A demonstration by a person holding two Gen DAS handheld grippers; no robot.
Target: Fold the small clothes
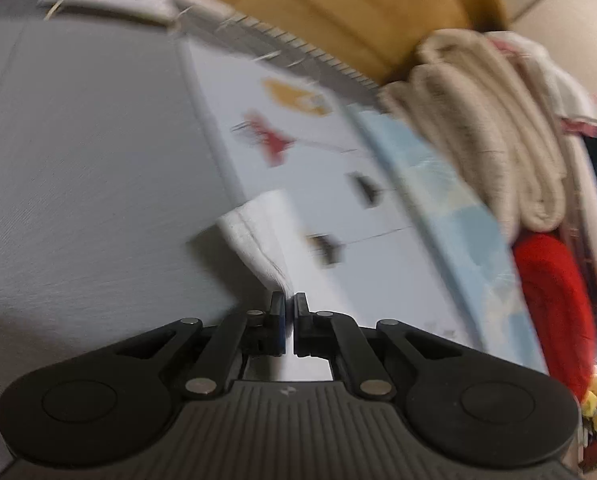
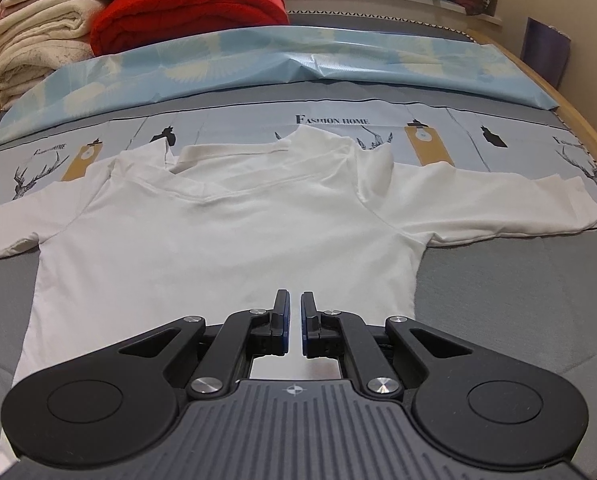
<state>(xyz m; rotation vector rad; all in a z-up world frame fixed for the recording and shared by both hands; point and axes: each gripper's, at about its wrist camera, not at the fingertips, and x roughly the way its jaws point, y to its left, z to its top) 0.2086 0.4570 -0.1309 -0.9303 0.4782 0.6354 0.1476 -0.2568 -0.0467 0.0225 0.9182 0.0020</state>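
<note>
Both of our grippers show in their own wrist views. Our left gripper (image 1: 289, 300) has its jaws pressed nearly together, pinching a white edge of the T-shirt (image 1: 258, 236); the cloth rises from the grey bed cover (image 1: 78, 160) up into the fingertips, lifted at that corner. That view is tilted and blurred, so we cannot tell which part of the shirt it is. Our right gripper (image 2: 295, 304) has its jaws close together with a narrow gap between them; nothing is caught there. It hangs low over the shirt's lower hem, pointing toward the collar, level and centred on the body.

From the right wrist, the white T-shirt (image 2: 226, 240) lies flat on the bed, sleeves spread to either side, collar resting on the printed sheet (image 2: 330, 120). Beyond the shirt lies a pale blue patterned cloth (image 2: 298, 60); beyond that, at the far left, sit folded cream blankets (image 2: 34, 36) with a red blanket (image 2: 186, 8) just beside them.
</note>
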